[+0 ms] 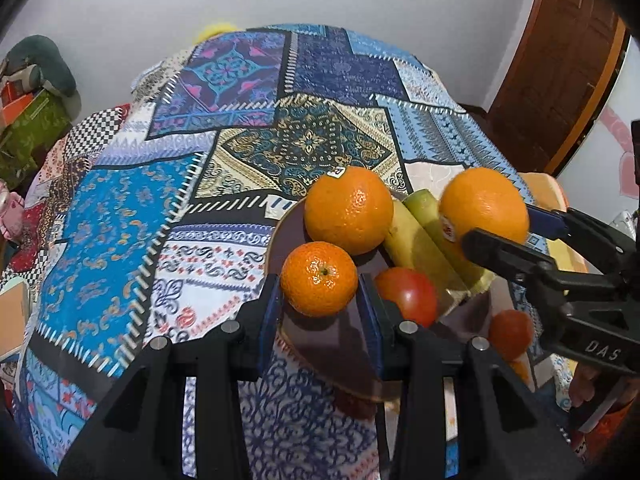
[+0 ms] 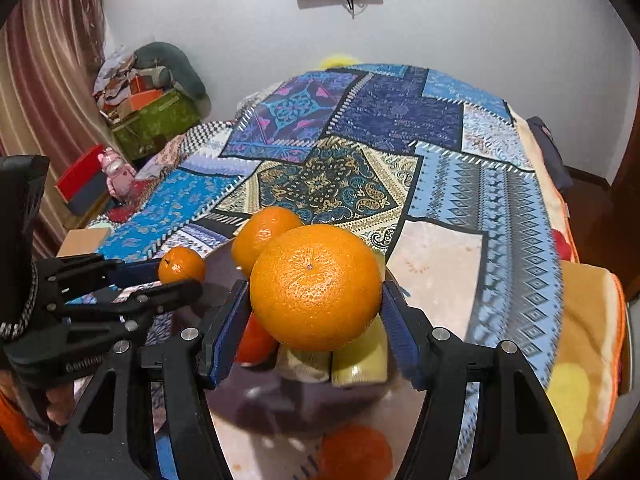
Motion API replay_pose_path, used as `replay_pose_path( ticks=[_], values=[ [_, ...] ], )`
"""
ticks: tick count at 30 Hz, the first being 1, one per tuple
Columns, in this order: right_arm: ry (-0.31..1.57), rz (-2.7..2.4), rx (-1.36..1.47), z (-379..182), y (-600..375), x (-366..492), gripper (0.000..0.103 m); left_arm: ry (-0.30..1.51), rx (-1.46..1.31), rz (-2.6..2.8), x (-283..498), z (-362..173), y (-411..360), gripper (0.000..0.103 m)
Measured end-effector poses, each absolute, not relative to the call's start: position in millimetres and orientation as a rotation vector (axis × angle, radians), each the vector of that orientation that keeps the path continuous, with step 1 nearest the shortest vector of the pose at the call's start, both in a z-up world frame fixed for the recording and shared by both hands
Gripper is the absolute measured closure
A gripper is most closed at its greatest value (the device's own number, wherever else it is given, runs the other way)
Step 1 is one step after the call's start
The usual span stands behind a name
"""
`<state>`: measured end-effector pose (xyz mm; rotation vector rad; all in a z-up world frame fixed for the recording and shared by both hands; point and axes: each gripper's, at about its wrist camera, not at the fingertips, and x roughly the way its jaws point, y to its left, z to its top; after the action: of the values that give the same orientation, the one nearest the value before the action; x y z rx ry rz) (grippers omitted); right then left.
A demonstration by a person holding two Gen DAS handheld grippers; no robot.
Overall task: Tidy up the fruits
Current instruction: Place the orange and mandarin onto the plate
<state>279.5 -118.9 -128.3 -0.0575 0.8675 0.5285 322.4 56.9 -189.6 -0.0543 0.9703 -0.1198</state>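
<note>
Below the right claw (image 2: 316, 312) gripping an orange (image 2: 316, 286), only its view shows bananas' cut ends (image 2: 334, 364).

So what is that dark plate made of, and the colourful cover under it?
The plate looks like dark, see-through glass or plastic: it is glossy and the pattern shows faintly through its rim. I cannot tell which. The patchwork cover looks like woven or printed cloth: matte, with soft folds at the edges. The blue pads on the tongs look rubbery or foamy.
</note>
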Motion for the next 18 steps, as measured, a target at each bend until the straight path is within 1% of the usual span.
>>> replay_pose_path(
  ticks=[9,18],
  values=[
    [0.912,0.494,-0.052,-143,-114,296,0.041,0.991,-0.049,-0.126,344,-203,50,0.065],
    [0.920,0.492,-0.046,-146,-114,294,0.039,1.011,-0.086,-0.124,344,-207,50,0.063]
  ],
)
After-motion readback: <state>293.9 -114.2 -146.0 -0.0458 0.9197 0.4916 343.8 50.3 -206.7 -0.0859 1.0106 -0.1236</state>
